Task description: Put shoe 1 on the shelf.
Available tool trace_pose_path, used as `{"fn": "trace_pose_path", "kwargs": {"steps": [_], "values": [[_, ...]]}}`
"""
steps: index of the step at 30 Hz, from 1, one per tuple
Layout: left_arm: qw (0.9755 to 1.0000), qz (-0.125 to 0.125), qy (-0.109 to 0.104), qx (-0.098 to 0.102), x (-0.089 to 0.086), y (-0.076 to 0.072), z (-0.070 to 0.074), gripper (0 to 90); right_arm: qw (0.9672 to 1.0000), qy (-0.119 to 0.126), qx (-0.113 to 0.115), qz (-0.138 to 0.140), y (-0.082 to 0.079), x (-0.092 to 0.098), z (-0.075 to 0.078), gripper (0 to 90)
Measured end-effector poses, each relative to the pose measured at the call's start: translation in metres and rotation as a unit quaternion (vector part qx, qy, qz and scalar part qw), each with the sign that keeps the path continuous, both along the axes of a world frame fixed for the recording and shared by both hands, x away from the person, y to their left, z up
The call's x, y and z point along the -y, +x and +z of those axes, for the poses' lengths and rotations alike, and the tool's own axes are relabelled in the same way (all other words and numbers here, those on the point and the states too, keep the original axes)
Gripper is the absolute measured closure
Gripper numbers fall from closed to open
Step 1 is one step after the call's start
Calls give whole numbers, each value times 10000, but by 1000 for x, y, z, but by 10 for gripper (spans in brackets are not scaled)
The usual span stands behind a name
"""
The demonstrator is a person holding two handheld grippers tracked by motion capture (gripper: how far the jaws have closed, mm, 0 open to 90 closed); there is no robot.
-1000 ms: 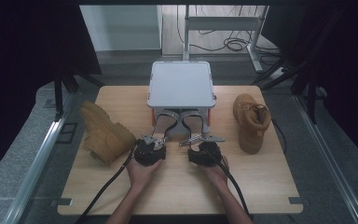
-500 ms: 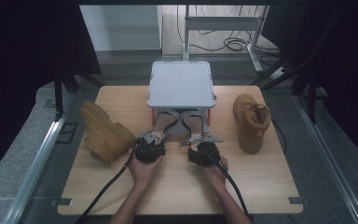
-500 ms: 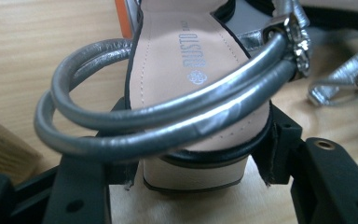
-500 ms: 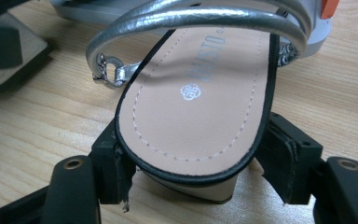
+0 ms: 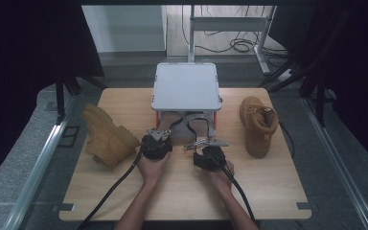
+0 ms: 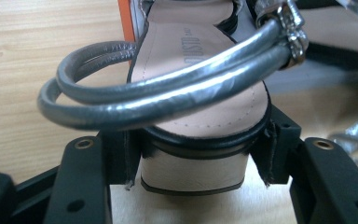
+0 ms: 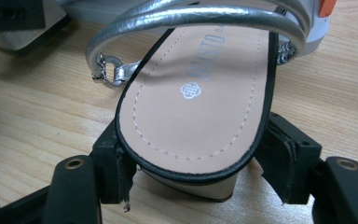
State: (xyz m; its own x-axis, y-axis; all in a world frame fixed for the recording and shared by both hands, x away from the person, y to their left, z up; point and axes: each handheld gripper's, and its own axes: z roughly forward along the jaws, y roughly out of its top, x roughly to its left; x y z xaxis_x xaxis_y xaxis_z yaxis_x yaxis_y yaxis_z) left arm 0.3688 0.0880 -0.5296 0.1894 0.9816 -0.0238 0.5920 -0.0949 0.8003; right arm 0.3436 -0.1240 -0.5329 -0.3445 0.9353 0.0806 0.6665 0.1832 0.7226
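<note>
From the left of the desk (image 5: 124, 191) to the right: a tan boot (image 5: 106, 136) lies tipped on its side at the left edge, out of the way of the work. Next to it I hold the left hand-held gripper (image 6: 193, 154) with its jaws closed around the heel of the left sandal (image 6: 200, 93), pads pressing both sides of the heel block (image 6: 193, 172); they have just been closing on it. Its silver ankle strap (image 6: 168, 98) loops loose across the footbed. I judge the heel is the chosen grip because it is the stiffest part of the shoe.

Both sandals sit toe-first under the front edge of the grey box (image 5: 187, 87) at mid-desk, heels toward me, so it looks as though the pair is being drawn out of, or pushed under, the box.

The right hand-held gripper (image 7: 196, 168) has also just been closing, and its jaws bracket the heel of the right sandal (image 7: 200, 98). The left pad touches the sole edge; whether the right pad presses I cannot say for sure, though it reads as a grip.

In the high view my left hand (image 5: 154, 163) and right hand (image 5: 215, 167) rest low on the desk, forearms converging, both tools pointing level toward the box. A second tan boot (image 5: 258, 124) stands upright at far right.
</note>
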Motion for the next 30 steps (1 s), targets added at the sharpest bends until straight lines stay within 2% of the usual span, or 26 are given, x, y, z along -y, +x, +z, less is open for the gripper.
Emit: {"fn": "trace_pose_path", "kwargs": {"steps": [10,21,25,30], "values": [[9998,169,75,44,6,23,5,422,10000,-10,-14,5,0,0,0,345],[9996,271,-3,64,11,39,5,422,10000,-6,-24,10,0,0,0,345],[9996,286,35,57,12,41,5,422,10000,-2,-29,19,0,1,0,345],[9992,402,18,69,18,48,3,422,10000,-7,-25,25,0,1,0,345]]}}
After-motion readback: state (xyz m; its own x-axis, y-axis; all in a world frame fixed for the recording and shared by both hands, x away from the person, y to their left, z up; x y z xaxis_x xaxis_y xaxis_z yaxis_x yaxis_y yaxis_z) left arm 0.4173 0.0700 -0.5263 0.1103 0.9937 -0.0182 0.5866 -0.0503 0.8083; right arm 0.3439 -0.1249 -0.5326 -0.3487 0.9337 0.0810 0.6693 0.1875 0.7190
